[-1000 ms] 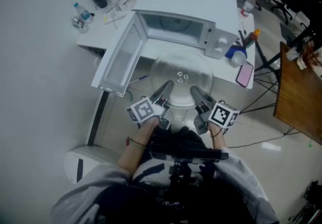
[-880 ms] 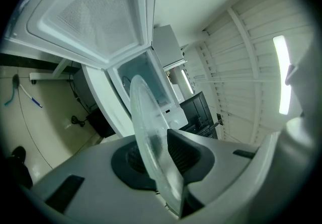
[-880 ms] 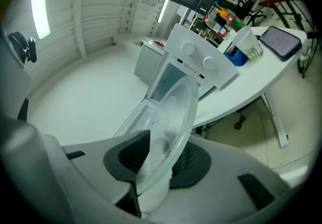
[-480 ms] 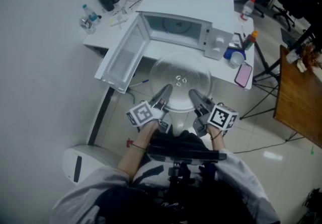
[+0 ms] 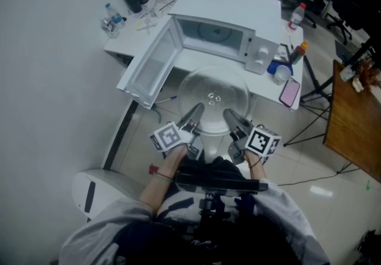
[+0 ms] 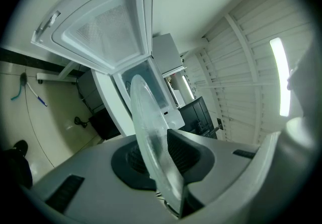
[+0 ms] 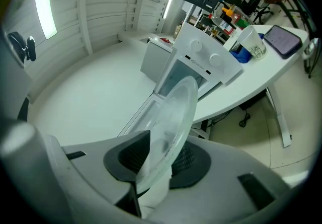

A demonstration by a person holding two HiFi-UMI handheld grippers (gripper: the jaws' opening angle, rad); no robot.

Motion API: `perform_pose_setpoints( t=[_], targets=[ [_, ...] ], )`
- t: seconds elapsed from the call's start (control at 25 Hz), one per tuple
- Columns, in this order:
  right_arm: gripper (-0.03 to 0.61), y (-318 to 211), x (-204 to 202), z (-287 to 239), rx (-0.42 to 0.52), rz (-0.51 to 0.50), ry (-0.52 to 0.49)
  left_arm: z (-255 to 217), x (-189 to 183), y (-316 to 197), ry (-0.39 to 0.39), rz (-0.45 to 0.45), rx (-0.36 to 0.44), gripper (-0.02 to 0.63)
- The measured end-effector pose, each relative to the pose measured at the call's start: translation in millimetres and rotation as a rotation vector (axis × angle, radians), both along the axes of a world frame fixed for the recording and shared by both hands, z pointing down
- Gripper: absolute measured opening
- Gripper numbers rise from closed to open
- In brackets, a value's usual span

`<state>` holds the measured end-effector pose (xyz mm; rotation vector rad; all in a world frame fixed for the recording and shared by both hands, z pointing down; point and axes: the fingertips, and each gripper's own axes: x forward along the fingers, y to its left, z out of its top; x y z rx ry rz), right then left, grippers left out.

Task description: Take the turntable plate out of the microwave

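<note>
- Clamped on the near rim of the clear round glass turntable plate [image 5: 214, 94] with the left gripper [image 5: 195, 110], one of the dark ribbed pads [image 6: 183, 150] pressed to each face of the glass
- Clamped likewise with the right gripper [image 5: 231, 116], just beside the left one on that same near rim, the glass edge sandwiched between its jaws
- Pinched at two neighbouring spots, probably to stop a wide, slick disc from pivoting or sliding out of a single bite
- Carried roughly flat, stretching forward from both pairs of jaws, likely so that the weight does not lever down hard against the pads
- Already out of the white box-shaped microwave [image 5: 229, 16], whose cavity stands beyond the plate's far edge, well ahead of the jaws
- Left swung wide, the white microwave door [image 5: 149, 73], off to the left of the left jaws, presumably to leave a free path for drawing the plate straight back
- Resting on nothing: plate hanging in the air in front of the white counter [image 5: 128, 49], borne only by the two rim grips
- Removal judged nearly complete, with only a spot for setting the glass down left to find
- Worth minding: a shallow hold on smooth glass, so a tilt or a jolt could let it slip
</note>
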<state>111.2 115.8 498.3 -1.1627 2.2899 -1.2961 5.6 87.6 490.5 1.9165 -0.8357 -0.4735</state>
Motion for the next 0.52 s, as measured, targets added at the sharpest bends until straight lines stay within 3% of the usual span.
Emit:
perform_pose_setpoints(
  t=[0.52],
  targets=[
    [0.104,0.4,-9.6,2.9,-0.005,-0.013,0.003,4.5,-9.3,0.2,0.002,0.000,-0.007,0.060]
  ],
)
